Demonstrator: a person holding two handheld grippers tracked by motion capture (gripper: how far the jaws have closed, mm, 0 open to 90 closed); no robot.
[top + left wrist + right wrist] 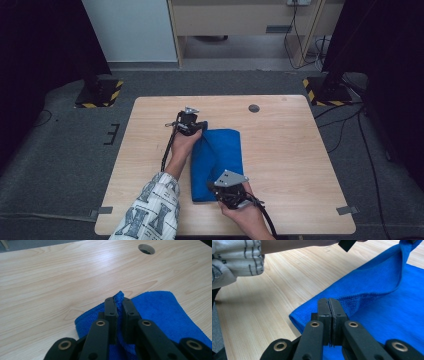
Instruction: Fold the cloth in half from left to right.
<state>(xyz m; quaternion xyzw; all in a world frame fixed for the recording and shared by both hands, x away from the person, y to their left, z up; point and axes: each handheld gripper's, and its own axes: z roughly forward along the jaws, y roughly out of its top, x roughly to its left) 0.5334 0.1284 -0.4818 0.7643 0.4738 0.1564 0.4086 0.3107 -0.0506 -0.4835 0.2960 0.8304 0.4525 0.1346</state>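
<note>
Here, a person stands at a pale wooden table (280, 150) with a hand-held gripper in each hand, working on a bright blue cloth (225, 150) that lies near the middle of the table, partly folded into a long strip running away from the person. The left hand-held gripper (197, 127) is at the far left corner of the cloth, and in the left gripper view its two black jaws are clamped on a little peak of blue fabric (119, 296) that pokes up between them. The right hand-held gripper (212, 189) is at the near left corner; in the right gripper view its jaws are pressed together on the cloth's edge, and a flap of the cloth (387, 277) rises from there in a slack curve toward the other gripper. A patterned sleeve (150, 210) covers the left forearm. A small round hole (254, 108) sits in the table beyond the cloth. The cloth looks like soft, fuzzy microfibre: light, limp, not fragile, and likely to sag or bunch wherever it is unsupported. Corners and hems seem the best places to hold it, since a pinch there keeps an edge straight, while a shallow pinch could let the thin layer slip out.
</note>
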